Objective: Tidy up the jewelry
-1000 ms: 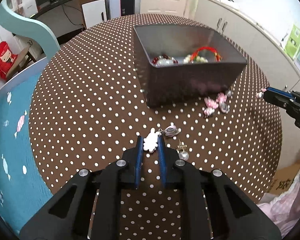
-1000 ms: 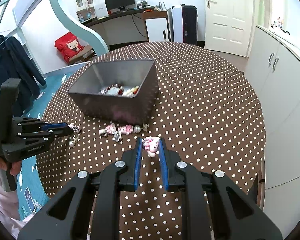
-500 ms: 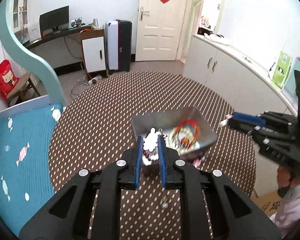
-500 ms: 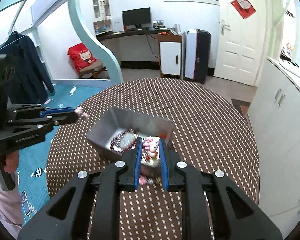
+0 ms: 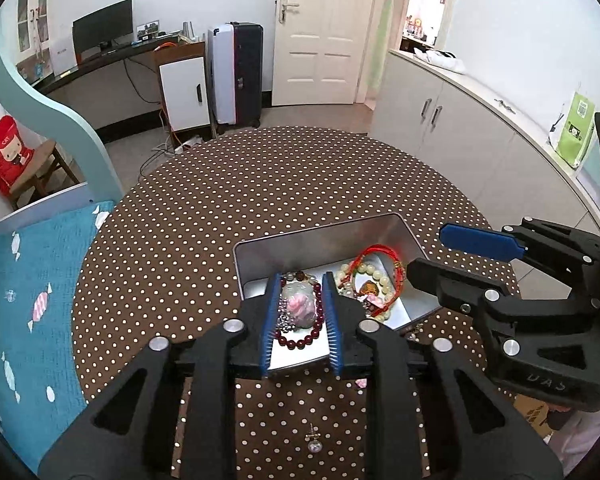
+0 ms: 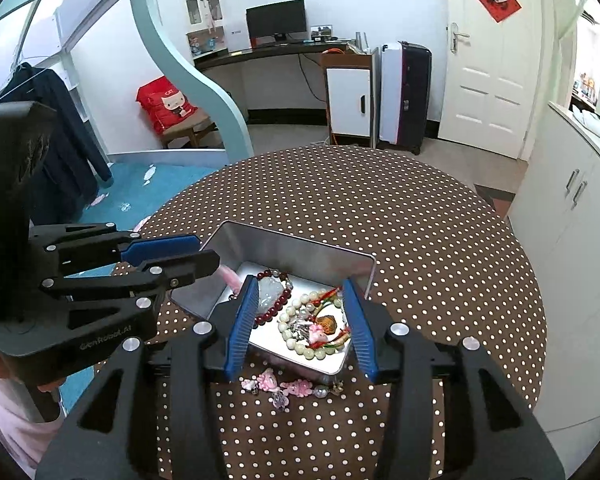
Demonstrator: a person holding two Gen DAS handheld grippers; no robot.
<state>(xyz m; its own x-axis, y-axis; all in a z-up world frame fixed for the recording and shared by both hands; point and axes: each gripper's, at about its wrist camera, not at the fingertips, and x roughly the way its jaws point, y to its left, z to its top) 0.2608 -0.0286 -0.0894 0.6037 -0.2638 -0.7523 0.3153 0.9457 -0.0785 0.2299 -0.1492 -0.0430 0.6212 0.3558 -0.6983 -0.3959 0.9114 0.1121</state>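
Jewelry filled the metal tin (image 5: 256, 272) on our dotted counter (image 5: 180, 240). From the left wrist, our left tool (image 5: 300, 316) hung spread over the dark red bead bracelet (image 5: 300, 340), gripping nothing. From the right wrist, our right tool (image 6: 296, 320) gaped wide above the pale bead bracelet (image 6: 296, 340); pink charms (image 6: 276, 384) lay outside the tin.

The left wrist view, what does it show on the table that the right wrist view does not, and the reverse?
Only the left wrist view shows a small earring lying on the tablecloth near the camera. Only the right wrist view shows the pink charms beside the tin's near wall. Both show the metal tin with the dark red bead bracelet and the red cord bracelet inside.
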